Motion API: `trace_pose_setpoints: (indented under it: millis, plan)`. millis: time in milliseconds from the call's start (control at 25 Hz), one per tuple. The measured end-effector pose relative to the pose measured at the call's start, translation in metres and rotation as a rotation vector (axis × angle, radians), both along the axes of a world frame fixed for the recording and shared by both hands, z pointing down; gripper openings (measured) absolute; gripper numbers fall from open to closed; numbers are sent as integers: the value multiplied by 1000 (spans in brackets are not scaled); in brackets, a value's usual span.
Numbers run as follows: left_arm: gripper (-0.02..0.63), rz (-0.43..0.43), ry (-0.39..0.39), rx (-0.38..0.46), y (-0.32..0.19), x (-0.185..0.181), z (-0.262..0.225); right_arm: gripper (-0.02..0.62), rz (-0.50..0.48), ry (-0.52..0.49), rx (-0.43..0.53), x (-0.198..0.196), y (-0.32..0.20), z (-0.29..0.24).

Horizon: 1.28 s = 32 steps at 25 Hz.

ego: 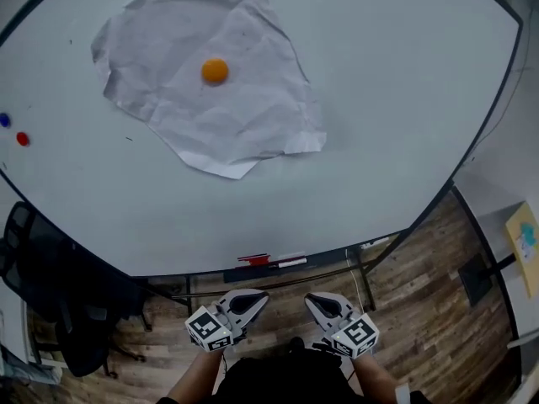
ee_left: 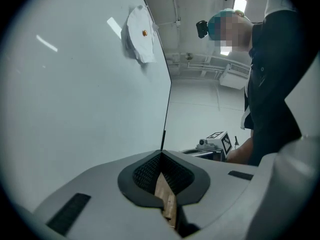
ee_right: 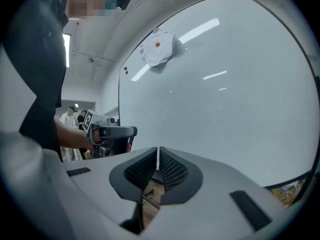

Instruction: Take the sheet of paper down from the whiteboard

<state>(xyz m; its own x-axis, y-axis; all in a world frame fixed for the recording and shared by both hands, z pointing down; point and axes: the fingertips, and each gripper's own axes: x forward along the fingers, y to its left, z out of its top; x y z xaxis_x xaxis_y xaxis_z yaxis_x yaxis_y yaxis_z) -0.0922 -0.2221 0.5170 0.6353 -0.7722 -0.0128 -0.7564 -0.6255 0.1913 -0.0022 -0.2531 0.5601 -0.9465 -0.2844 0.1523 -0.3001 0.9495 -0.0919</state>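
Observation:
A crumpled white sheet of paper (ego: 210,78) hangs on the whiteboard (ego: 379,99), pinned by an orange round magnet (ego: 215,71). The same paper (ee_left: 140,36) sits high up in the left gripper view, and in the right gripper view the paper (ee_right: 157,49) also shows far off. My left gripper (ego: 259,298) and right gripper (ego: 313,300) hang low near my body, well below the board's bottom edge, far from the paper. Both are shut with nothing between the jaws. The left gripper (ee_left: 161,156) and right gripper (ee_right: 157,153) point along the board.
Red and blue magnets (ego: 22,139) stick at the board's left edge. Markers (ego: 269,261) lie in the tray under the board. A black chair (ego: 50,301) stands at lower left, a board stand foot (ego: 476,280) at right, on a wooden floor.

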Motion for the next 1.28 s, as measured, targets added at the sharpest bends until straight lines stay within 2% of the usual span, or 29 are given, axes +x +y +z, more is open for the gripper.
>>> trace_pose_setpoints:
  millis: [120,320,520,720,840,880,960,1040,1120,1280]
  plan:
    - [11,-65,-24,16,-8,-1,-8,28,-52,-30,35,-1,-22,-17]
    - [11,-161,-61,37,-14,-2,-15,28,-101,-141,81,-4,-58,-59]
    - [11,-210,-167,118,-14,-8,-62,28,-175,-244,151,-10,-70,-124]
    - [11,-256,-357,275,-19,-24,-148,28,-292,-369,285,-7,-62,-219]
    - [11,-288,-466,376,-26,-29,-206,28,-304,-383,404,-8,-60,-269]
    - [11,-293,-519,409,-28,-30,-223,28,-302,-380,447,-9,-59,-283]
    - [11,-288,-681,456,-30,-31,-249,28,-311,-390,503,-9,-56,-307]
    - [11,-297,-794,482,-31,-30,-272,29,-303,-409,539,-9,-52,-330]
    - [11,-329,-851,519,-33,-29,-298,29,-276,-415,573,-9,-53,-349]
    - [11,-399,-959,617,-38,-28,-345,29,-251,-456,534,-10,-58,-377]
